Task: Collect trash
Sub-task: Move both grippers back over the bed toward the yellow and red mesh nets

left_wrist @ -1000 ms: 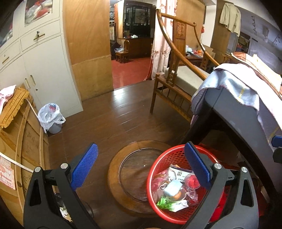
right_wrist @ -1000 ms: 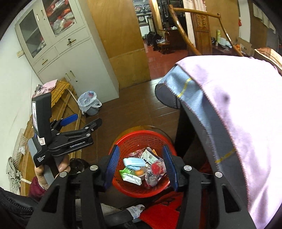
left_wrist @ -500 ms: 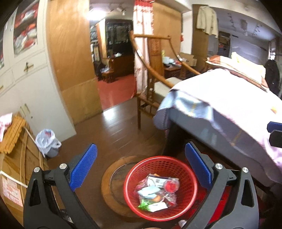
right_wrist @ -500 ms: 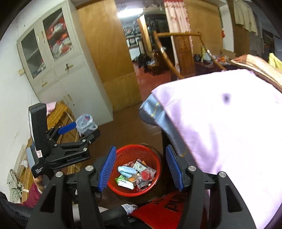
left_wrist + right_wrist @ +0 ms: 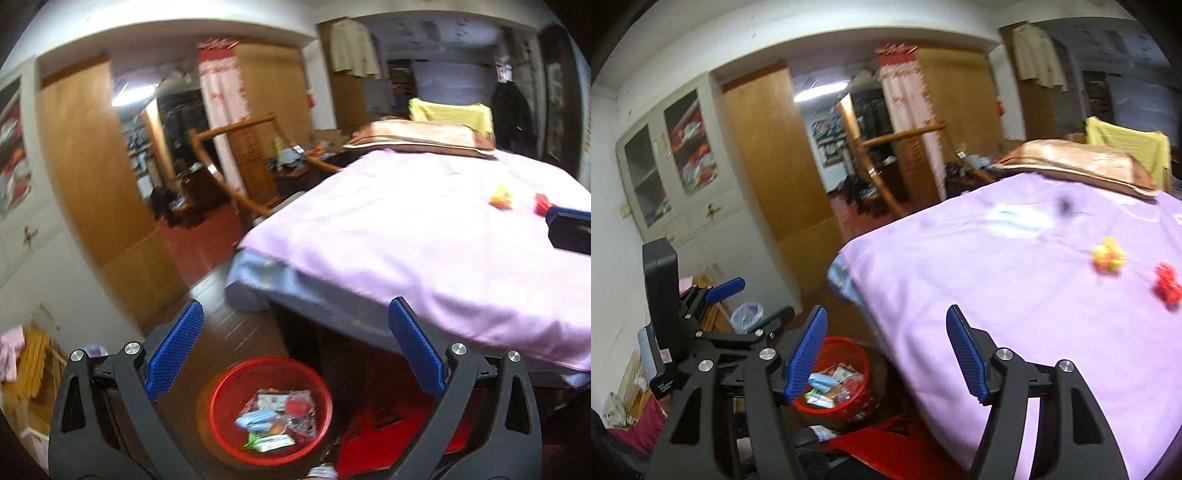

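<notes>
Grippers: left gripper [image 5: 295, 349] gaping, empty; right gripper [image 5: 886, 349] just widening, empty. Red basket [image 5: 271, 408] on floor beside bed edge [image 5: 332, 295]; bedspread largely bare.

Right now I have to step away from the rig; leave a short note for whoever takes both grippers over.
Left gripper: open, nothing between the jaws.
Right gripper: jaws have just been opening, nothing between them.
Red basket stands on the floor beside the bed; it already holds several wrappers.
Left to collect: a yellow scrap and a red scrap lying apart on the pink bedspread. Both are blurred, so I cannot tell what they are.
Suggested next: reach across the bed for the red scrap, probably with the right gripper.
</notes>
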A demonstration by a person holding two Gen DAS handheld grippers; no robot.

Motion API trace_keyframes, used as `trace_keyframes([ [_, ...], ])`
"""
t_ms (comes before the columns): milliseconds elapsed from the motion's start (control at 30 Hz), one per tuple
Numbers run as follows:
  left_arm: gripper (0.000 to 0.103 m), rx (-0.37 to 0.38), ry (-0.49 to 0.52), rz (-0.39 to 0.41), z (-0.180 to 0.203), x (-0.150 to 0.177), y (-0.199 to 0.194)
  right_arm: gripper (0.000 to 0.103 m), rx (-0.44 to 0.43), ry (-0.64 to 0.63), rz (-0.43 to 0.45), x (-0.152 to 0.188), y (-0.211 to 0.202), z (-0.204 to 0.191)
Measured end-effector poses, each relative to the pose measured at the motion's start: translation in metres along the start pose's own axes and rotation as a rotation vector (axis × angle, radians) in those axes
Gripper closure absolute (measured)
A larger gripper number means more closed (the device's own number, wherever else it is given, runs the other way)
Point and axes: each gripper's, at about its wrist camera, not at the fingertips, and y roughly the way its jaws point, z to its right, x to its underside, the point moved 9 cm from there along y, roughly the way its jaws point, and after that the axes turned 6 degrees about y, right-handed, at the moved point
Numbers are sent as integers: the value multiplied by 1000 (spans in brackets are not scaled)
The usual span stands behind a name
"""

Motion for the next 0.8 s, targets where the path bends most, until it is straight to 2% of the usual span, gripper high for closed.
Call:
trace_keyframes([
  [167, 7, 58, 86, 32, 59, -27, -2, 32, 59, 57, 60, -3, -37, 53],
  [233, 7, 87, 112, 37, 81, -36, 3, 28, 94, 83, 80, -4, -48, 75],
  [433, 7, 171, 203, 33, 145, -60, 33, 18, 229, 149, 102, -7, -68, 149],
  [633, 7, 251, 222, -8, 193, -89, 78, 7, 342, 222, 50, -16, -64, 217],
  [800, 7, 344, 195, -87, 218, -114, 121, 6, 443, 255, -21, -14, -49, 270],
])
